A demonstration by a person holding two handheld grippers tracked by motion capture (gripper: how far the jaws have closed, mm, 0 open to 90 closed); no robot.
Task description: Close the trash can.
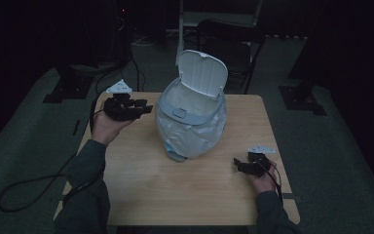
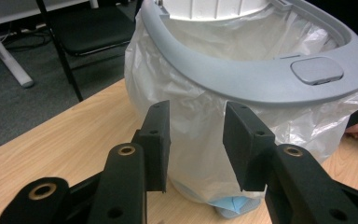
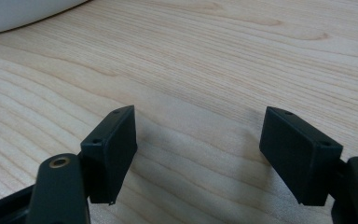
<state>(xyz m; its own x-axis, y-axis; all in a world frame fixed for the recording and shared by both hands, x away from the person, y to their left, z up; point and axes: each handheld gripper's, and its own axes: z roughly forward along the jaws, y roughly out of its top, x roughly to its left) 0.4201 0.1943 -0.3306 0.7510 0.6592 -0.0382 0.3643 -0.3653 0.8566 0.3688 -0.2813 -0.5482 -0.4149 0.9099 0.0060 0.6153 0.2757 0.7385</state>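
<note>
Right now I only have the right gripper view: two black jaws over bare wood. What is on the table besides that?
Observer: A small grey bin lined with a white plastic bag stands mid-table.
Operator: Is its lid shut?
Observer: No, the lid is flipped up at the back.
Operator: Where is the other tool?
Observer: The left tool is held at the bin's left side, jaws apart and pointing at the bag, with nothing between them.
Operator: And mine relative to the bin?
Observer: The right tool sits low over the table near its right edge, apart from the bin, jaws open and empty.
</note>
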